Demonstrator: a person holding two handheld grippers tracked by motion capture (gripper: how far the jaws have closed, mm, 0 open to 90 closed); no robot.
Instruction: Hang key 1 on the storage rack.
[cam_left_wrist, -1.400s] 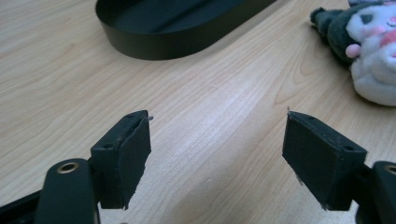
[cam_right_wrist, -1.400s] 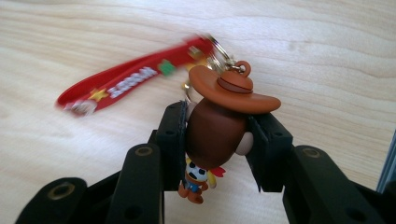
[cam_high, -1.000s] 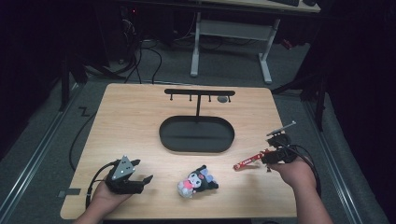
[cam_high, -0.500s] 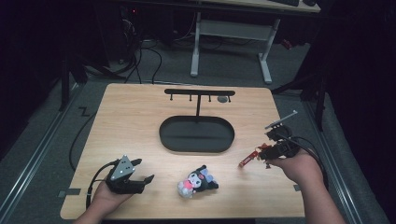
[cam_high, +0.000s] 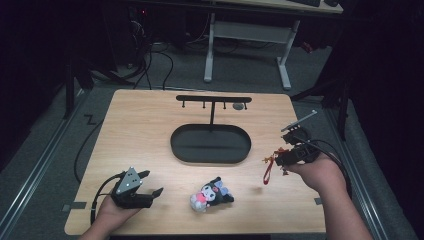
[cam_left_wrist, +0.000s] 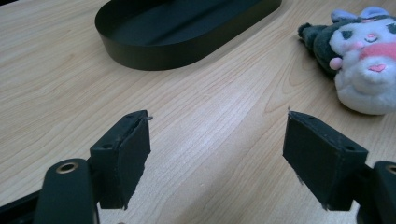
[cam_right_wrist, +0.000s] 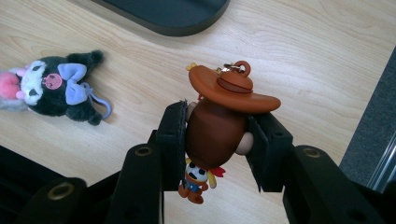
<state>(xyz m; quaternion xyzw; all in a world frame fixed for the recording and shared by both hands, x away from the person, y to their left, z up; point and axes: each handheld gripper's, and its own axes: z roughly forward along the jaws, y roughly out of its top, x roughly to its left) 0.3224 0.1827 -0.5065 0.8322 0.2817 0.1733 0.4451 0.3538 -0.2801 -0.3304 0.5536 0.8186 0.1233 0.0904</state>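
1. We counted two claws, one in each hand, one plush toy, one cowboy keychain figure, one oval black tray and one black hanger stand with four small pegs under its bar.
2. At the left, the left claw (cam_high: 150, 186) rested low on the counter (cam_high: 145, 135) near its front edge, held by the left hand (cam_high: 114, 210); in the left gripper view its jaws stood wide apart with bare wood between them and nothing gripped.
3. Just right of it lay the plush toy (cam_high: 211, 192), a black-and-white figure with pink on its front, lying on its side on the counter, apart from both claws. In the left gripper view it (cam_left_wrist: 362, 65) sat ahead and to the right of the jaws.
4. Behind the toy, at mid-counter, stood the tray (cam_high: 210, 144), with the hanger stand (cam_high: 213, 100) rising from its far edge. Nothing lay in the tray as far as we could see.
5. At the right, the right claw (cam_high: 281, 159) was raised above the counter near the right edge, held by the right hand (cam_high: 320, 172). Its jaws were clamped on the cowboy keychain figure (cam_right_wrist: 219, 126), pressing the brown body from both sides, the brown hat sticking out above them. A red strap (cam_high: 267, 171) hung down from the figure.
6. Between the raised figure and the stand lay open counter and the tray's right end.
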